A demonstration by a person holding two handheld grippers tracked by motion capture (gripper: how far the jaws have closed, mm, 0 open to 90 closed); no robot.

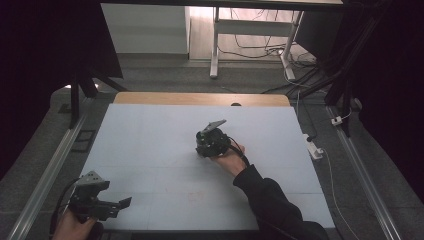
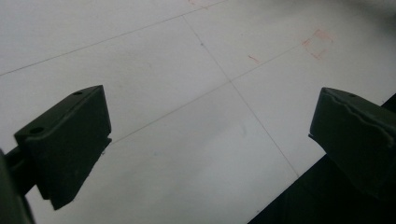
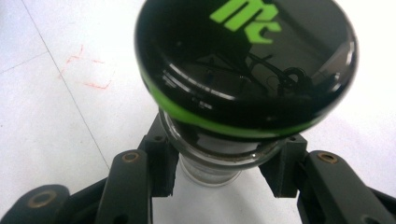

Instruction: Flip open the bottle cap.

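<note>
1. While the white-topped desk carried nothing else worth noting, faint grid lines and small red marks crossed its surface.
2. Near the desk's middle, the right gripper stood with its jaws clenched on the clear glass body of a jar, just under its lid.
3. At the desk's near left corner, the left gripper hovered with its jaws spread wide and nothing between them.
4. Glossy and black with a green rim and green lettering, the lid faced the right gripper's camera; the jar's long axis seemed upright, base on or near the desk, though contact could not be told.
5. Judged from the grip, the smooth round glass could slip or pivot between the narrow pads if lifted fast, since the heavy lid sat above the hold.
</note>
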